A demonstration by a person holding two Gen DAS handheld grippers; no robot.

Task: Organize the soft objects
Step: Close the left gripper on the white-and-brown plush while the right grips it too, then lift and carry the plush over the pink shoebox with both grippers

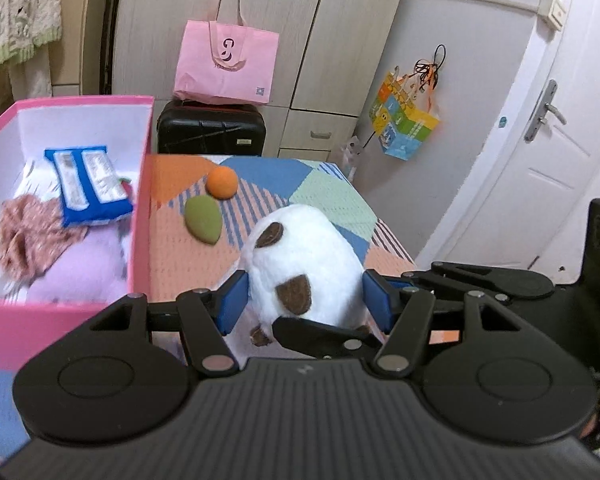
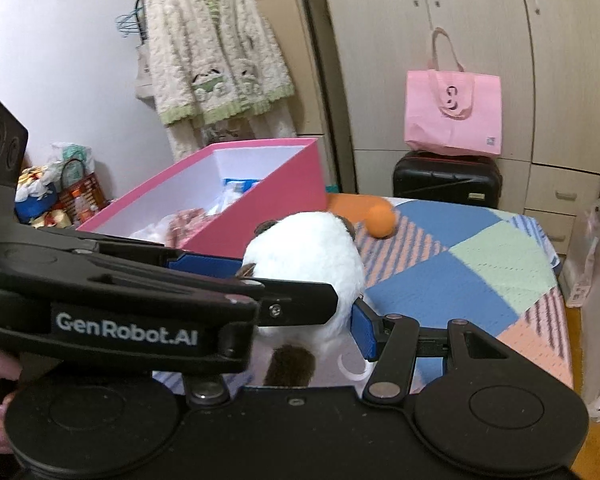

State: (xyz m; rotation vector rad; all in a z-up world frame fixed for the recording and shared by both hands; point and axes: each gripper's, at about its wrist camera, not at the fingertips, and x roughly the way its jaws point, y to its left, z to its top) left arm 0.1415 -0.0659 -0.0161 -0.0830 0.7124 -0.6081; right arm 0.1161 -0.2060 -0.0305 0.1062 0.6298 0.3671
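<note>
Both my tongs, left tongs (image 1: 304, 300) and right tongs (image 2: 300, 300), half-open, clamped on white plush toy (image 1: 300, 256), above patchwork bed (image 1: 332, 188), right of pink box (image 1: 140, 184). Risk: uneven squeeze, plush slips; snags box rim; knocks orange ball (image 1: 221, 182).

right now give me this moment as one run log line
left gripper + right gripper: shut on white brown-patched plush toy | pink box: beside

White lettering reading "GenRobot.AI" is showing on the black side of the left gripper (image 2: 296, 276), which is crossing in front of the right wrist camera from the left. Far ahead of both grippers, a pink tote bag (image 2: 452, 114) is displaying a dark curly logo; the small print beneath it is too blurred to read.
</note>
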